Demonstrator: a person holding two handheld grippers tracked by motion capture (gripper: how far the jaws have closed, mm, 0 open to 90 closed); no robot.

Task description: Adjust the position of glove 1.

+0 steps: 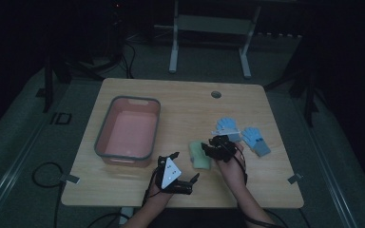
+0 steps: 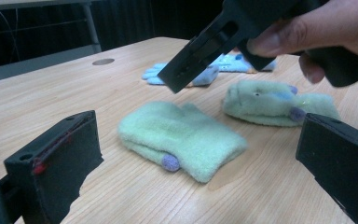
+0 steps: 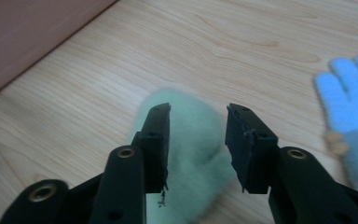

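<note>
High view: right tongs (image 1: pixel 208 145) hover over the green mittens (image 1: pixel 200 154) near the table's (image 1: pixel 180 102) front middle, jaws apart with nothing clamped. Left tongs (image 1: pixel 183 167) sit by the front edge, jaws wide apart. Blue gloves (image 1: pixel 242 134) lie just right; the pink tub (image 1: pixel 105 128) hugs the left edge. Bare wood between.

Dim, murky high view; blurred gripper views
</note>
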